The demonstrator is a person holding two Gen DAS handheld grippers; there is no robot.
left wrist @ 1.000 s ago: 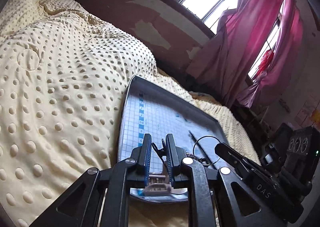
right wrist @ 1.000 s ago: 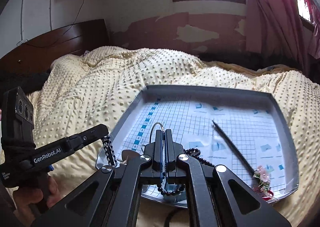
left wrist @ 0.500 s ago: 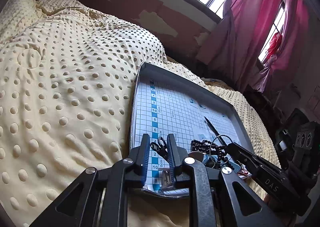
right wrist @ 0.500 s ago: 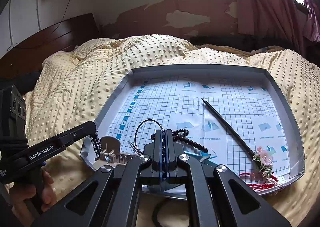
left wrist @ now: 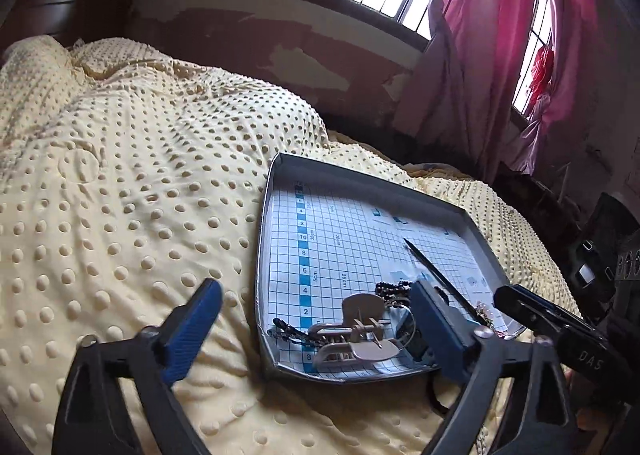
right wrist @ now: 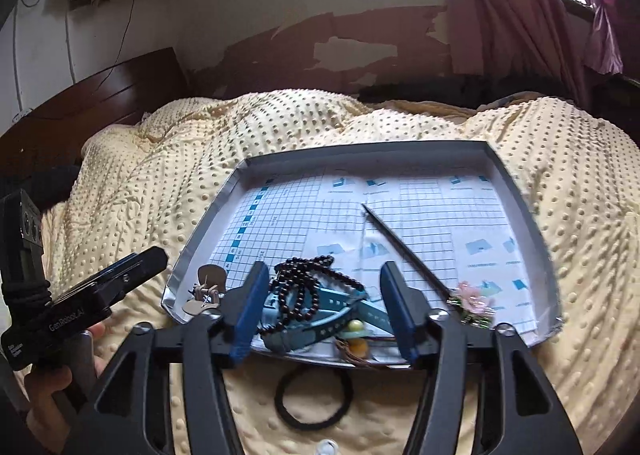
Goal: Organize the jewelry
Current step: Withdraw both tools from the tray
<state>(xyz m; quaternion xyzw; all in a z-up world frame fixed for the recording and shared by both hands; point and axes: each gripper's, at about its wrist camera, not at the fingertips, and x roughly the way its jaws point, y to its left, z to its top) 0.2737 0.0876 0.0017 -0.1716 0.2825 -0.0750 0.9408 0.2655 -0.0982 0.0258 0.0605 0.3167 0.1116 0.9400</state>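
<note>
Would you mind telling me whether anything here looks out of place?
Yes: a black hair tie lies on the yellow blanket, just outside the near edge of the tray, while the other jewelry sits piled inside it.

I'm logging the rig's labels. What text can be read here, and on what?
"GenRobot.AI": side of the left hand-held gripper.
"DAS": side of the right hand-held gripper.
"2", "4", "6", "8", "10", "5cm", "25cm": grid sheet lining the tray.
The sheet's other captions are too small to read.
</note>
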